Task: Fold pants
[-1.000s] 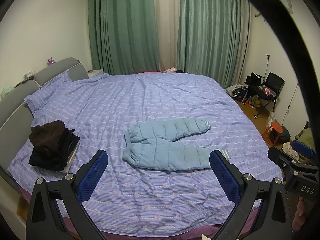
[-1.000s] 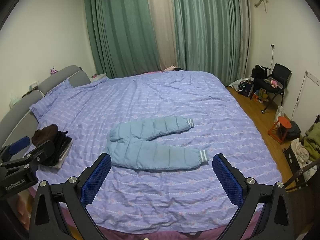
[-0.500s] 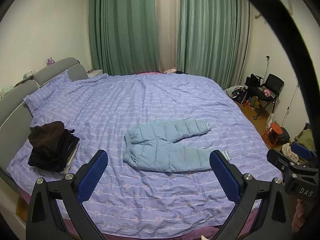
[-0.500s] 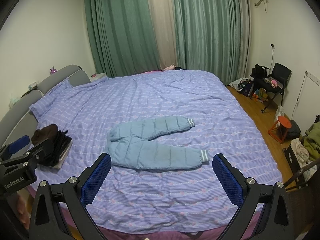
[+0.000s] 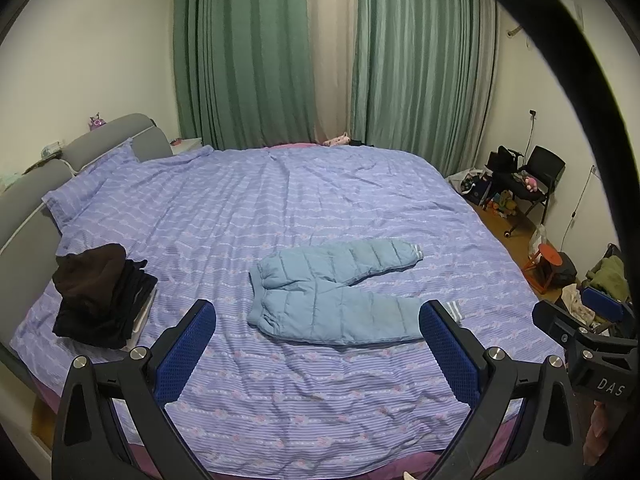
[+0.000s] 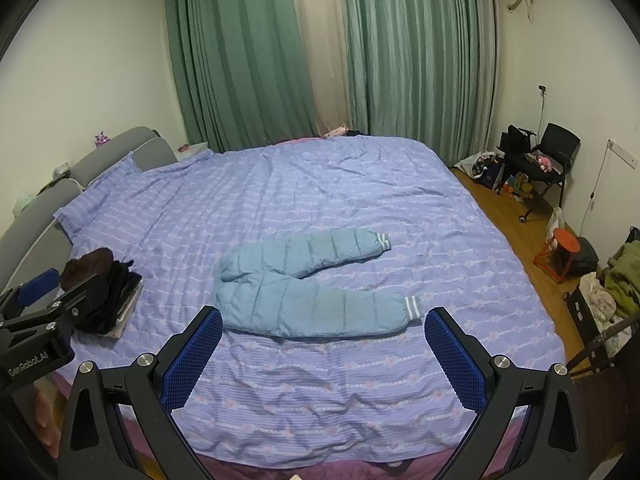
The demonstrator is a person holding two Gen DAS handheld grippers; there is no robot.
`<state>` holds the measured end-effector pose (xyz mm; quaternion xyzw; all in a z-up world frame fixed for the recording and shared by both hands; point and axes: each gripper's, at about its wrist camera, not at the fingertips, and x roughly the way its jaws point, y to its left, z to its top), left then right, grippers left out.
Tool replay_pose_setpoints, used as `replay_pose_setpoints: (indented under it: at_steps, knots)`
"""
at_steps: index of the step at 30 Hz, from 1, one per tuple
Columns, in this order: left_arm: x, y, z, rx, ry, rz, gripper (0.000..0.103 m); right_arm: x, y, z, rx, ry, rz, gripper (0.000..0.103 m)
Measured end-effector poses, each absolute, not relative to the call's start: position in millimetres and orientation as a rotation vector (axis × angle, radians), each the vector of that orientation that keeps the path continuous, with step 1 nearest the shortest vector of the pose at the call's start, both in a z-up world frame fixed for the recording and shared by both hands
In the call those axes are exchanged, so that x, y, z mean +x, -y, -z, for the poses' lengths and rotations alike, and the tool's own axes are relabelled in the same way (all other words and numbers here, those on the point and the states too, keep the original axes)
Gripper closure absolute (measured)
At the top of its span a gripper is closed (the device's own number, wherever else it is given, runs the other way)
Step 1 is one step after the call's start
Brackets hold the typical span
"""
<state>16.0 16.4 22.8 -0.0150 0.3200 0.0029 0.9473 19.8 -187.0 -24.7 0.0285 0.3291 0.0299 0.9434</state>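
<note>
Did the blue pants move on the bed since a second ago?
No. The blue pants lie in the same spot, still beside the dark clothes pile on the purple bedspread.

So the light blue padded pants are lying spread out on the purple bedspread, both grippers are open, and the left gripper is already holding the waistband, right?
Not quite. The left gripper is open and holds nothing; it sits short of the pants. The left wrist view shows this. The rest stands: pants spread on the bedspread, right gripper open too.

A home bedroom: wide bed, green curtains.
</note>
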Motion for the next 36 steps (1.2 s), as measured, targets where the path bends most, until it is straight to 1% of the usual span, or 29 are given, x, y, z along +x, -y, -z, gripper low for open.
replay_pose_setpoints:
  at_steps: [6, 17, 27, 31, 36]
  knots:
    - [12.7, -31.0, -12.2, -0.001, -0.62, -0.022, 0.0, 20.1, 175.6, 32.5, 0.065, -0.683, -0.035, 0.001]
    - [18.2, -69.0, 23.6, 0.038, -0.596, -0.033, 0.0, 36.3, 148.4, 63.7, 0.062, -0.747, 0.038, 0.001]
    - [50.1, -92.8, 45.9, -0.028, -0.644, -0.068, 0.0, 61.7, 133.0, 72.6, 0.042, -0.731, 0.025, 0.001]
    - [68.6, -96.0, 64.2, -0.073, -0.676, -0.082, 0.0, 83.9, 138.9, 90.3, 0.074, -0.746, 0.011, 0.001]
    - [107.6, -97.9, 105.5, -0.108, -0.767, -0.118, 0.0, 125.0, 144.3, 133.5, 0.132, -0.796, -0.014, 0.001]
